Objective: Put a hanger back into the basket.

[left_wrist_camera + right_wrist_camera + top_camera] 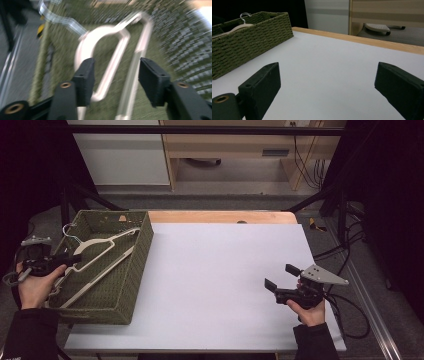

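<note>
A broad white tabletop (215, 285) with a light wooden far edge carries everything here. At its left side sits a rectangular olive-green woven basket (132, 275), its long side running away from the person. Inside it lies a pale cream clothes hanger (100, 257) with a thin silver wire hook (70, 232); the hook end points to the basket's far left corner, and the hanger's long bars slant down toward the near end.

The person's left hand (35, 287), in a dark sleeve, comes in at the basket's left wall and holds the left gripper (75, 261) roughly level, reaching over the rim toward the hanger's neck. In the left gripper view, which is blurred, its jaws stand apart with two hanger bars between them, the pads not pressing on either.

The right hand (310, 312) rests on the near right part of the tabletop, well apart from the basket, the right gripper (280, 277) pointing left with its jaws spread wide over bare surface.
</note>
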Available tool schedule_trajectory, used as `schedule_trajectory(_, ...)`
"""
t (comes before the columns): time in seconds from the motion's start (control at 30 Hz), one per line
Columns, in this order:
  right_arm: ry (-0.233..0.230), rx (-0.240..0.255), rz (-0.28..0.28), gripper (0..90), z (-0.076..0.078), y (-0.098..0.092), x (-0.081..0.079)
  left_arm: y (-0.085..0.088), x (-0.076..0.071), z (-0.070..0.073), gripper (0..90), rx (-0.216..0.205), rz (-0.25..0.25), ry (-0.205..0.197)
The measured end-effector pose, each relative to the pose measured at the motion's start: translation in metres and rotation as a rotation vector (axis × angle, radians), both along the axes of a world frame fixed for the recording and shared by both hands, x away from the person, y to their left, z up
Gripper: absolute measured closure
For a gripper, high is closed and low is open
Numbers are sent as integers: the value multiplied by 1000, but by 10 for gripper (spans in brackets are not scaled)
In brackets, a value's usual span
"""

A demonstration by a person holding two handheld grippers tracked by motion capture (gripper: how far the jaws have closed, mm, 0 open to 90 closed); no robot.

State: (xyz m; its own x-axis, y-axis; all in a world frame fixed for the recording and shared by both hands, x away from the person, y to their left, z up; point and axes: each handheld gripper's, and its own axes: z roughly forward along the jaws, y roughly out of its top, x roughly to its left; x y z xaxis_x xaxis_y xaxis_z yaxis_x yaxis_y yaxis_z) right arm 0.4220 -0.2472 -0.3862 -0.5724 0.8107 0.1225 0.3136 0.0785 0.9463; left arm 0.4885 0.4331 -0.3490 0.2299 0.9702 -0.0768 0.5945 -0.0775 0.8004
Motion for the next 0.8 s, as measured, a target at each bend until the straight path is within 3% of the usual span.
schedule_trajectory(0.2,-7,6,0,67,2,-2,-1,-43,-25,19,294,-51,-151,-180)
schedule_trajectory(0.37,-21,22,-2,62,4,-5,-3,-76,-44,28,139,-102,-250,-271)
schedule_trajectory(0.6,-27,25,6,51,5,-7,-5,-117,-64,22,76,-133,-345,-336)
schedule_trajectory(0.73,-33,27,11,49,5,-9,-6,-136,-70,9,76,-159,-389,-328)
schedule_trajectory(0.8,-34,29,12,47,5,-9,-6,-144,-71,2,76,-143,-394,-318)
